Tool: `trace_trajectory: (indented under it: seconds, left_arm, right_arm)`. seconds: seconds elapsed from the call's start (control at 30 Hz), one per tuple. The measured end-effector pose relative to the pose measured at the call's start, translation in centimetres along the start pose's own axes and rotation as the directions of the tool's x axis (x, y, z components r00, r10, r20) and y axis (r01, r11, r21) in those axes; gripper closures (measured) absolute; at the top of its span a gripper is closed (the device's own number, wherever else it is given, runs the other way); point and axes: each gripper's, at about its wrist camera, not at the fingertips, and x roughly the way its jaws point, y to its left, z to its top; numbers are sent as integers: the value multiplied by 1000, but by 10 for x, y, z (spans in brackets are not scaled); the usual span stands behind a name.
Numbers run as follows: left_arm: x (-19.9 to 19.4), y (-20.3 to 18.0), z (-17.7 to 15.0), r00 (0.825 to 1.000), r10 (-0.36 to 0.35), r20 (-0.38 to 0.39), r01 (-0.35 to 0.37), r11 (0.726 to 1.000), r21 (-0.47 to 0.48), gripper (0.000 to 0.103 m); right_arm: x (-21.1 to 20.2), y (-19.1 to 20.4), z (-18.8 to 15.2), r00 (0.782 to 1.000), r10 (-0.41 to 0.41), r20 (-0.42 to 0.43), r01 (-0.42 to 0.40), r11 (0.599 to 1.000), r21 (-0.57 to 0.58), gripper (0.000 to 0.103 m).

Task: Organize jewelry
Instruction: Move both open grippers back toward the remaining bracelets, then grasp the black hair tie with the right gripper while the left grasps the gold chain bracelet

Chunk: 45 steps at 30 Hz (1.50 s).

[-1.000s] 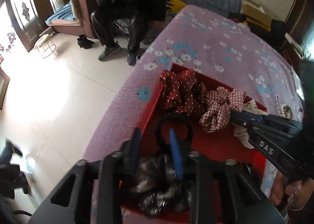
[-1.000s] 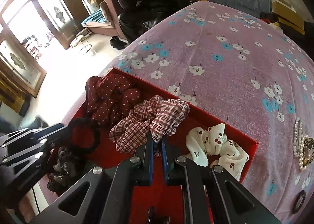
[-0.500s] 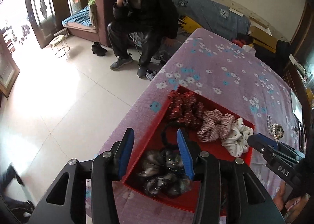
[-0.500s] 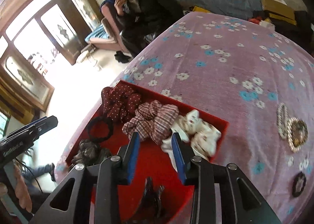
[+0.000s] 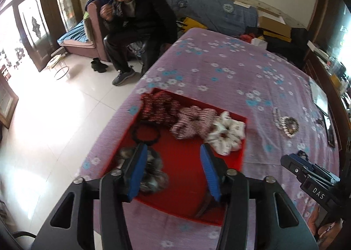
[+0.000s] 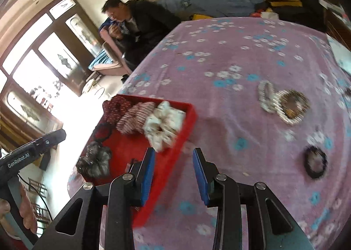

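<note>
A red tray (image 5: 188, 175) (image 6: 188, 116) lies on the purple flowered bedspread. It holds a dotted dark-red scrunchie (image 5: 158, 107), a plaid scrunchie (image 5: 193, 122), a white scrunchie (image 5: 226, 133) (image 6: 164, 127), a black hair tie (image 5: 145, 132) and a grey scrunchie (image 5: 151, 175) (image 6: 95, 160). My left gripper (image 5: 173, 171) is open and empty above the tray. My right gripper (image 6: 173, 175) is open and empty over the tray's right rim. A pearl bracelet and round brooch (image 6: 283, 103) (image 5: 285, 121) and a black hair tie (image 6: 316, 162) lie on the bedspread to the right.
A man in dark clothes (image 5: 136, 28) sits on a sofa beyond the bed's far left corner. The bed's left edge drops to a white tiled floor (image 5: 54, 107). A dark clip (image 6: 131, 163) lies in the tray's near part. Boxes and clutter (image 5: 274, 28) lie past the bed's far end.
Both grippers have opened wide and pulled back and up from the tray. The right gripper has swung right, towards the bracelet and the black hair tie.
</note>
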Motion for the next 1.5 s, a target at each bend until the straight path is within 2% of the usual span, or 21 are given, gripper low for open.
trace_trajectory:
  seconds: [0.1, 0.3, 0.47, 0.67, 0.9, 1.17, 1.3, 1.37, 1.4, 1.43, 1.5]
  left_arm:
    - [5, -21, -7, 1000, -30, -11, 30, 999, 11, 47]
    - [27, -82, -20, 985, -153, -81, 156, 987, 32, 47]
    - [40, -130, -20, 974, -202, -103, 211, 973, 92, 47]
    - [69, -187, -1, 956, -257, -139, 277, 948, 157, 47]
    - [120, -255, 27, 931, -303, -204, 346, 912, 220, 49]
    - [186, -309, 47, 924, -273, -267, 348, 890, 296, 52]
    - [205, -325, 48, 910, -278, -308, 378, 862, 337, 68]
    - [207, -332, 47, 908, -276, -315, 385, 848, 365, 78]
    - [208, -334, 46, 907, -275, -318, 387, 843, 374, 88]
    - [209, -336, 45, 904, -276, -325, 392, 839, 378, 97]
    - [210, -338, 44, 903, -274, -332, 393, 839, 376, 102]
  right_arm:
    - [-22, -35, -12, 998, -56, 11, 55, 998, 35, 64]
    - [-60, -111, -38, 983, -182, -2, 180, 973, 144, 65]
    - [-82, -153, -52, 974, -225, -4, 221, 955, 199, 65]
    - [-84, -175, -58, 976, -217, -6, 213, 951, 223, 65]
    - [-61, -179, -43, 983, -183, 8, 178, 964, 199, 65]
    - [-26, -181, -26, 981, -193, -6, 191, 968, 160, 65]
    - [-18, -184, -24, 980, -199, -16, 199, 968, 153, 65]
    - [-16, -185, -23, 979, -202, -18, 202, 967, 155, 65]
    - [-14, -186, -23, 979, -202, -20, 203, 966, 158, 65]
    - [-13, -187, -22, 979, -203, -21, 204, 966, 160, 66]
    - [-10, -188, -21, 977, -214, -19, 215, 964, 159, 74]
